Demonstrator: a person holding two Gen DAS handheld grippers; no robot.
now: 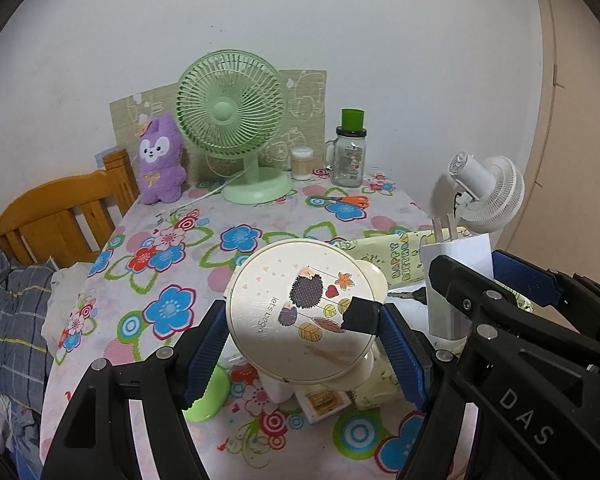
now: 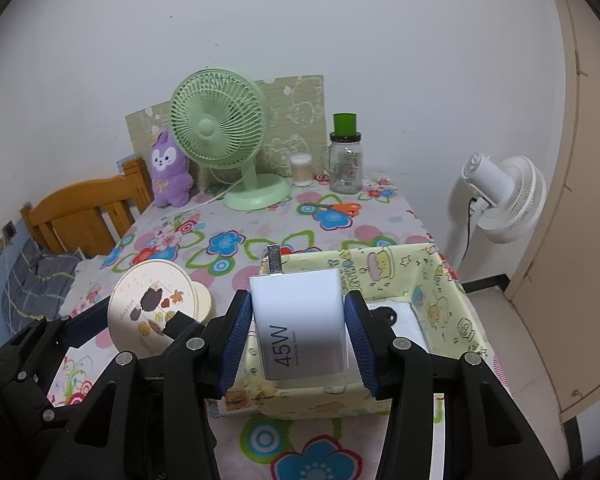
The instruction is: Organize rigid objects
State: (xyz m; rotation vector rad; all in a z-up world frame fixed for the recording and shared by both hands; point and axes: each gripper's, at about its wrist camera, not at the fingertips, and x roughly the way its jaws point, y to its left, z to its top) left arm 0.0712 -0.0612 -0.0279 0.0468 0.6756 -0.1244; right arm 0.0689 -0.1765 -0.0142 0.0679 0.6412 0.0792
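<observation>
tabletop [image 2: 260, 236]: covered by flowered cloth
far edge: green fan [image 2: 224, 136], purple plush [image 2: 170, 170], glass jar [image 2: 346, 160], scissors [image 2: 340, 208]
near right: yellow fabric bin [image 2: 448, 304]

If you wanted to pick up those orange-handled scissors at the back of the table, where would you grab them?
Probably the scissors are best pinched across the closed blades beside the handles, coming straight down from above: they lie flat on the tablecloth, so no side offers an edge.

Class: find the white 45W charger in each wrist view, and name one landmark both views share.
Left wrist view: white charger at right of centre, prongs up, in the right tongs.
Right wrist view: charger at lower centre, between the blue pads.
Shared landmark: green desk fan by the wall.
</observation>
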